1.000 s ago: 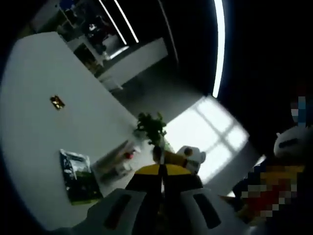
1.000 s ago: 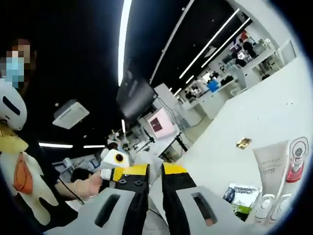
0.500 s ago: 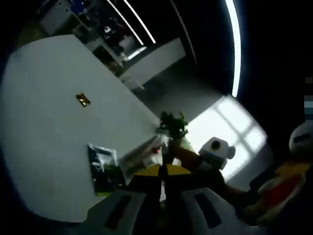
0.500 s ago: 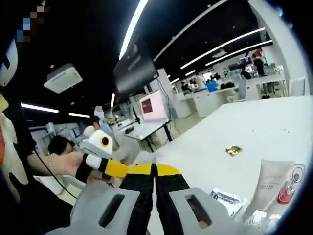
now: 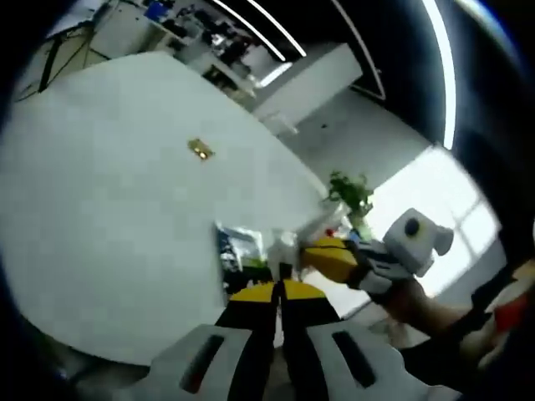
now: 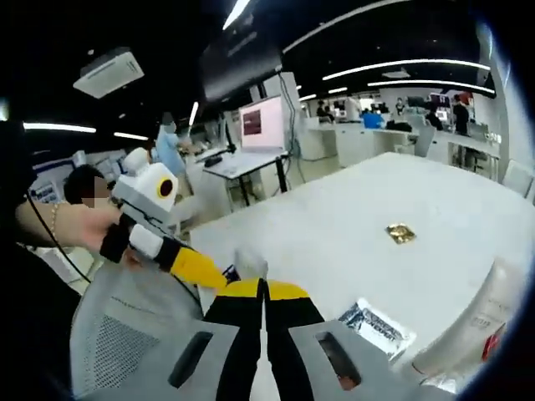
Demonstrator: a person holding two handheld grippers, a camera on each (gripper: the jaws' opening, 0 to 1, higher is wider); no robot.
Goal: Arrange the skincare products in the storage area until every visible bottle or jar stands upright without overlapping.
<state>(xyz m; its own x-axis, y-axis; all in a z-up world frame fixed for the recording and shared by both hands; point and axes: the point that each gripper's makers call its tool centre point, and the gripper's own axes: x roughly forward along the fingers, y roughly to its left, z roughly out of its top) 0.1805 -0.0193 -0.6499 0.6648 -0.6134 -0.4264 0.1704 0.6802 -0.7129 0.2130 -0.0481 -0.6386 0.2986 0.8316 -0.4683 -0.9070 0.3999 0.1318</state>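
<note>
1. Left claw (image 5: 278, 294), bottom centre of the left gripper view: jaws clenched together, yellow tips touching, nothing between them.
2. Right claw (image 6: 263, 291), bottom centre of the right gripper view: same, jaws pressed shut and empty.
3. Each claw appears in the other's view: the right claw at centre right of the left gripper view, the left claw at centre left of the right gripper view, held in a hand (image 6: 84, 227).
4. Task items: a pale skincare tube (image 6: 472, 322) sits at the lower right edge of the right gripper view, leaning, long axis running up-right to down-left in frame. A red-tipped item at the far right edge is too cut off to identify.
5. In the left gripper view the products (image 5: 313, 232) are a blurred cluster just above the claw tips, right of centre; individual items can't be told apart.
6. Key relation: the tube lies to the right of and ahead of the right claw, near. My read is that the right claw is the closer one and must open first.
7. A foil packet (image 6: 376, 326) lies flat between the right claw and the tube; a small gold wrapper (image 6: 401, 232) sits further out on the surface.
8. White surface (image 5: 109, 217) is broad and mostly bare.
9. Room: open office, ceiling strip lights, desks, a monitor (image 6: 261, 121), a potted plant (image 5: 351, 194) by a bright window.
</note>
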